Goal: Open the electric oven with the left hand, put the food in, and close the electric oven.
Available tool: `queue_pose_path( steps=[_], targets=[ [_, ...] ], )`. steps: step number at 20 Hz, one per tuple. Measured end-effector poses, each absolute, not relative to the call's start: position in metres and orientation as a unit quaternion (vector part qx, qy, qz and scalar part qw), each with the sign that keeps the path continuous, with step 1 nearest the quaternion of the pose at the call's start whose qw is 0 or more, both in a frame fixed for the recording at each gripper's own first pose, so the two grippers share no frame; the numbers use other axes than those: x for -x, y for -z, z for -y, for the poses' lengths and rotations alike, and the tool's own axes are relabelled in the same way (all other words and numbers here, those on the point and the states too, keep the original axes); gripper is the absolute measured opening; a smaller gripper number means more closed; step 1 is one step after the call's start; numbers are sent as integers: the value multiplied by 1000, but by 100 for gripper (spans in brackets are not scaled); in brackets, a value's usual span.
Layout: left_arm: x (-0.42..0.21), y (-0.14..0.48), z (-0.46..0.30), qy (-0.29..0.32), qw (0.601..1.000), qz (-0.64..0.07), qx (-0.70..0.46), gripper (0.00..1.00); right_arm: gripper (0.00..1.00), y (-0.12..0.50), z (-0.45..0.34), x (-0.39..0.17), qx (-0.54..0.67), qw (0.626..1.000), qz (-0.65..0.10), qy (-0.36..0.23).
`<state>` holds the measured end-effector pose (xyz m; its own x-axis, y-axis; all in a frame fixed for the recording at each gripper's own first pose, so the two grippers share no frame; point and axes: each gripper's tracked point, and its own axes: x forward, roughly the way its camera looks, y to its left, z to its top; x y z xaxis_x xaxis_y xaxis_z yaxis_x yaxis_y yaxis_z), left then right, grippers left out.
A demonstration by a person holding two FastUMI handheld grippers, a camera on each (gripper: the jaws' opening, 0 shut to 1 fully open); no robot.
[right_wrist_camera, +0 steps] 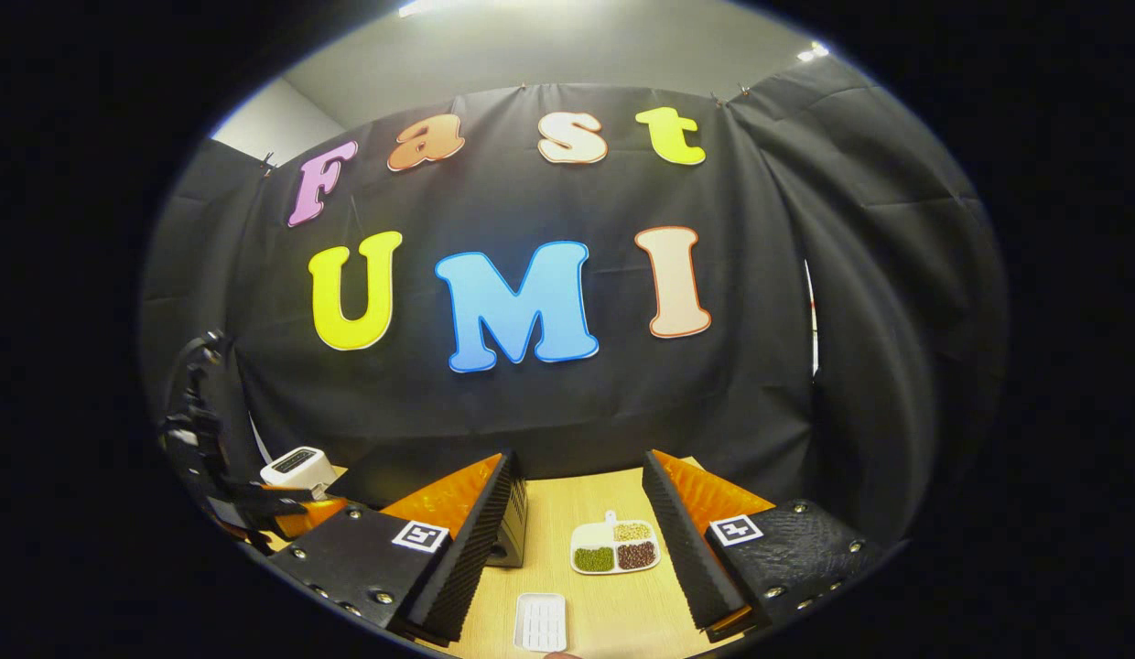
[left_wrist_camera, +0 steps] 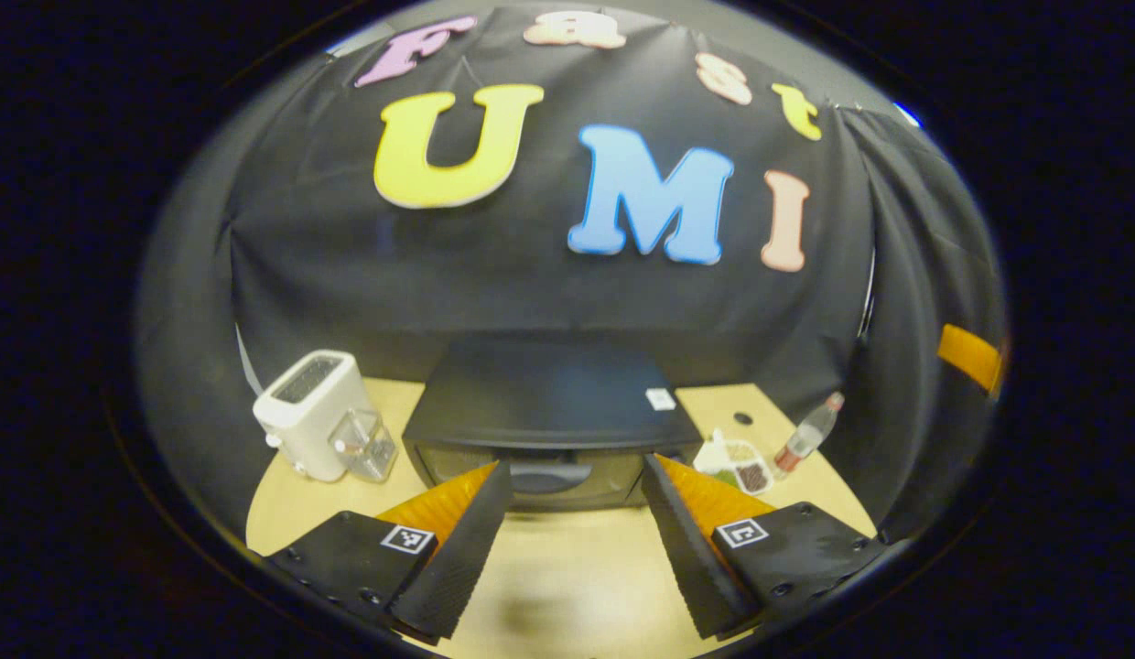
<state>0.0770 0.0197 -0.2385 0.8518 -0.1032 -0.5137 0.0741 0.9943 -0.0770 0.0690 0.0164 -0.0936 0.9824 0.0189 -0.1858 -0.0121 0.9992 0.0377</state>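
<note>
In the left gripper view, we hold the left gripper (left_wrist_camera: 572,540) spread wide and empty before the closed black electric oven (left_wrist_camera: 549,421), between a white toaster (left_wrist_camera: 313,412) and a divided food dish (left_wrist_camera: 740,465). In the right gripper view, our right gripper (right_wrist_camera: 577,549) gapes empty above the wooden table (right_wrist_camera: 613,613), that dish (right_wrist_camera: 616,547) lying between its fingers beyond a small white tray (right_wrist_camera: 541,621).

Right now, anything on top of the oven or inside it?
On top of the electric oven sits just a small white tag; the rest of the top is bare. The door is closed and its dark glass hides the inside.
</note>
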Motion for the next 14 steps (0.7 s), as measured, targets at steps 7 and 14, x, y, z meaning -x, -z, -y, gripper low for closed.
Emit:
queue_pose_path(
  steps=[7,14],
  targets=[
    [-63,64,-15,20,994,-100,35,100,88,29,-17,-72,-19,997,-58,-37],
    [-43,3,-1,-1,998,-57,8,100,88,-16,-20,-68,-22,996,-40,-73]
  ],
)
